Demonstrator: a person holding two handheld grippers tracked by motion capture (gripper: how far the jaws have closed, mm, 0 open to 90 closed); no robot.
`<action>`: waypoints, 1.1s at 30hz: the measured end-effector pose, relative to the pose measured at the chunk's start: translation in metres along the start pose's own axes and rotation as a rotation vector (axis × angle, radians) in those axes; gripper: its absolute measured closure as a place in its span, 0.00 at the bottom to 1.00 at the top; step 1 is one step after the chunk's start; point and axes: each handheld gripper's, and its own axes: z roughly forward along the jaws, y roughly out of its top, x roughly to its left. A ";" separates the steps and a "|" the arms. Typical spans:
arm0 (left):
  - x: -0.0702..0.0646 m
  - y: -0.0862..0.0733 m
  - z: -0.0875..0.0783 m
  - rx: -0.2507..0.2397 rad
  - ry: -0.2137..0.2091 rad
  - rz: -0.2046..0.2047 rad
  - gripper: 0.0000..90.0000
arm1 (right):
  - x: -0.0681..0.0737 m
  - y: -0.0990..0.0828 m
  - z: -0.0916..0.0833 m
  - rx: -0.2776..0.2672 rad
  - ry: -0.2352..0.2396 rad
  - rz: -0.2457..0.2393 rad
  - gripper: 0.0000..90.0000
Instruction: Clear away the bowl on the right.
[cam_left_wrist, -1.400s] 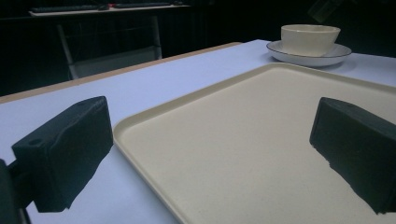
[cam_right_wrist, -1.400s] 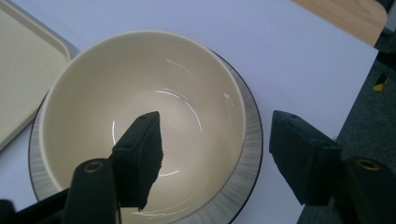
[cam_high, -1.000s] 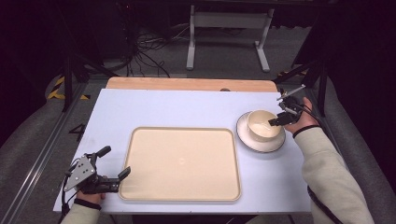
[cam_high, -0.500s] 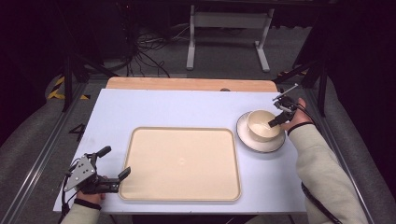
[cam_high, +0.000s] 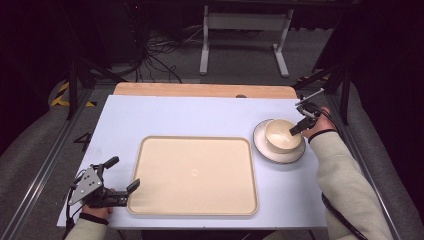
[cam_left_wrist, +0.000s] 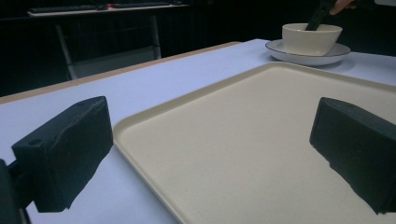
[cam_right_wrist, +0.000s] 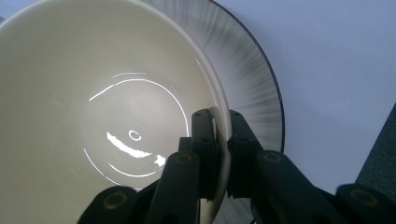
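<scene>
In the right gripper view, we lose the bowl (cam_right_wrist: 93, 116) past the left and bottom edges; the plate (cam_right_wrist: 252, 79) beneath it shows as a partial arc, the rest covered by the bowl and the right gripper (cam_right_wrist: 222, 154); from the high view, we cannot tell how its tips meet the rim; in the left gripper view, the tray (cam_left_wrist: 243, 154) runs off the bottom and right edges.

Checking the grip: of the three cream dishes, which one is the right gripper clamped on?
The bowl: the right gripper pinches its rim, one jaw inside, one outside. The plate beneath it and the tray are ungripped.
</scene>
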 end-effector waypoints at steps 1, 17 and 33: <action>0.000 0.000 0.000 0.000 0.000 0.000 0.00 | 0.001 0.000 0.000 0.001 -0.002 -0.002 0.94; 0.000 0.000 0.000 0.001 -0.002 0.001 0.00 | 0.023 0.010 -0.017 0.021 -0.084 -0.060 0.94; 0.000 0.000 0.000 0.003 -0.003 0.004 0.00 | 0.039 0.012 -0.048 0.030 -0.139 -0.146 0.94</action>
